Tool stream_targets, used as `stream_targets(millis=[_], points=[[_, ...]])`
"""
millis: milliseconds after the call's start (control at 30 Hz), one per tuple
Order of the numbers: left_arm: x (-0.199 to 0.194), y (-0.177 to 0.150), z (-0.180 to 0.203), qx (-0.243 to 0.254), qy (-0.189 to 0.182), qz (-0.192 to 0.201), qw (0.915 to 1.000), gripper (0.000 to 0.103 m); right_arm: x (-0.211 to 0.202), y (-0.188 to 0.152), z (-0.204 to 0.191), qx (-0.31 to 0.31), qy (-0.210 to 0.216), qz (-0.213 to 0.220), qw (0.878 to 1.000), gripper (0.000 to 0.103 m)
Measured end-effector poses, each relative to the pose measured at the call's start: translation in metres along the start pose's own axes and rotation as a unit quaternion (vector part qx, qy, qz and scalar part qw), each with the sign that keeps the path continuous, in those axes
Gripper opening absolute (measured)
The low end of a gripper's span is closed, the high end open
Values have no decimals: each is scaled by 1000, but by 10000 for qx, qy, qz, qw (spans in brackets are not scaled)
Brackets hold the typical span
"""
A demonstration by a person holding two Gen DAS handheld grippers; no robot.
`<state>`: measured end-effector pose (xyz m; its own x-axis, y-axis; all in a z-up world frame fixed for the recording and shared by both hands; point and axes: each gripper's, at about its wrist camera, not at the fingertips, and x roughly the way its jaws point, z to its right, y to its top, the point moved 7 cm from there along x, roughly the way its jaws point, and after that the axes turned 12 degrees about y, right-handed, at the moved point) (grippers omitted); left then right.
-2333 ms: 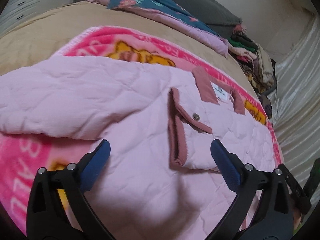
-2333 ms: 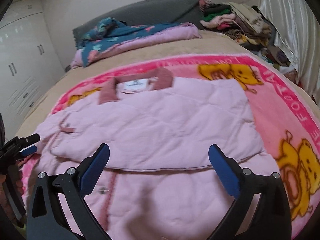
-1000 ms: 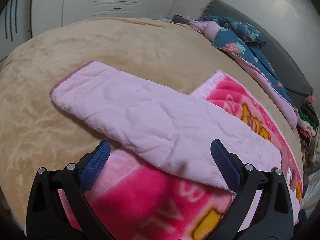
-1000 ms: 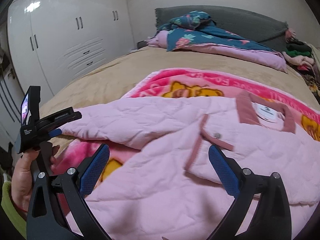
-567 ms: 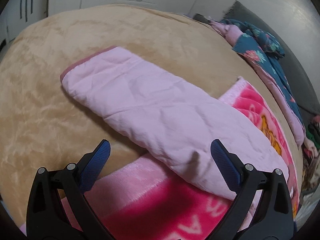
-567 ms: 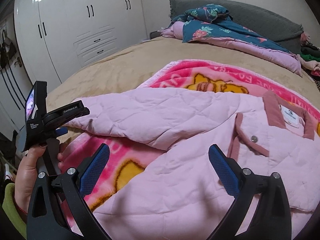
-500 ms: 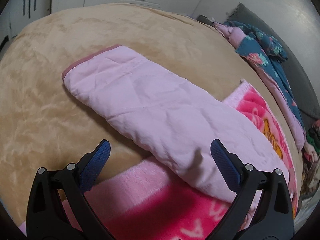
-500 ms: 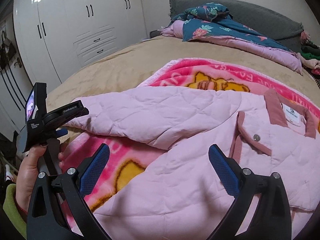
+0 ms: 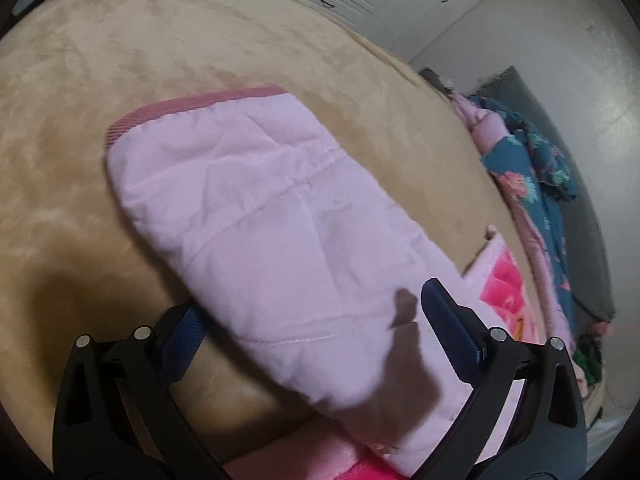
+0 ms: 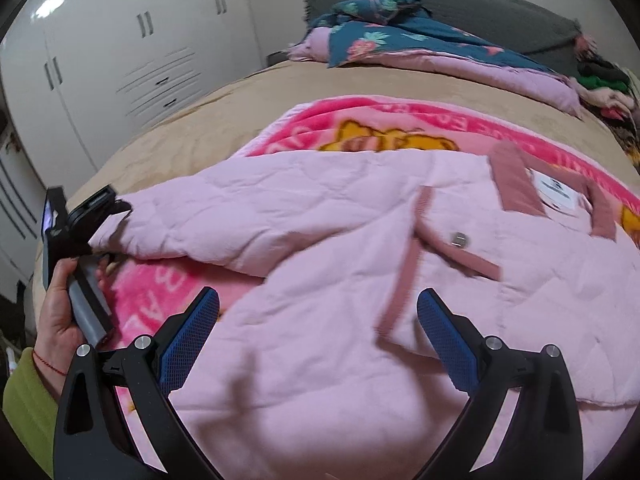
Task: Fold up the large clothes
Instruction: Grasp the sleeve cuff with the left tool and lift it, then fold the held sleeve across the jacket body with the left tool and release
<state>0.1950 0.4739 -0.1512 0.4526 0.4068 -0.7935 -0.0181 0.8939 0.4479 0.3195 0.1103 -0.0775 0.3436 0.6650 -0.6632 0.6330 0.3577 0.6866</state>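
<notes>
Soft, light quilted jacket sleeve [image 9: 256, 216] lies between the spread left tool [image 9: 316, 320]; grip its cuff [image 9: 192, 106]. Right tool [image 10: 318, 320] spread, empty.

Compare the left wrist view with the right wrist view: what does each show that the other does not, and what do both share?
Only the left wrist view shows the sleeve cuff, lying on the tan bedspread, with the open left claw straddling the sleeve. Only the right wrist view shows the jacket collar, a snap button and the open right claw. Both show the pink jacket, the pink blanket and white wardrobes.
</notes>
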Motion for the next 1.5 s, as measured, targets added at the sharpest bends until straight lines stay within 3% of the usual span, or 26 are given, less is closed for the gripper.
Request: stream_targets(millis=[67, 133, 200, 267, 433, 833, 1100, 1500], points=[[-4, 0, 1, 125, 124, 15, 9998, 69, -6, -2, 9, 101, -20, 51, 9999, 99], [-9, 1, 3, 174, 54, 54, 9998, 46, -13, -4, 19, 185, -49, 81, 9998, 99], [-15, 3, 7, 215, -66, 93, 9997, 31, -21, -7, 28, 229, -134, 114, 9996, 99], [-25, 5, 13, 305, -162, 177, 9992, 24, -28, -7, 34, 260, -178, 148, 9994, 99], [-55, 6, 37, 616, -366, 433, 9965, 21, -56, -12, 54, 444, -278, 370, 9979, 99], [-154, -12, 106, 1417, -1265, 1115, 9754, 21, -119, -38, 91, 846, -573, 676, 9925, 99], [-217, -56, 157, 2078, -1816, 1311, 9522, 21, -166, -46, 109, 1005, -735, 1004, 9871, 99], [-277, -118, 217, 2944, -2017, 1583, 9206, 21, -212, -63, 131, 1311, -700, 1337, 9798, 99]])
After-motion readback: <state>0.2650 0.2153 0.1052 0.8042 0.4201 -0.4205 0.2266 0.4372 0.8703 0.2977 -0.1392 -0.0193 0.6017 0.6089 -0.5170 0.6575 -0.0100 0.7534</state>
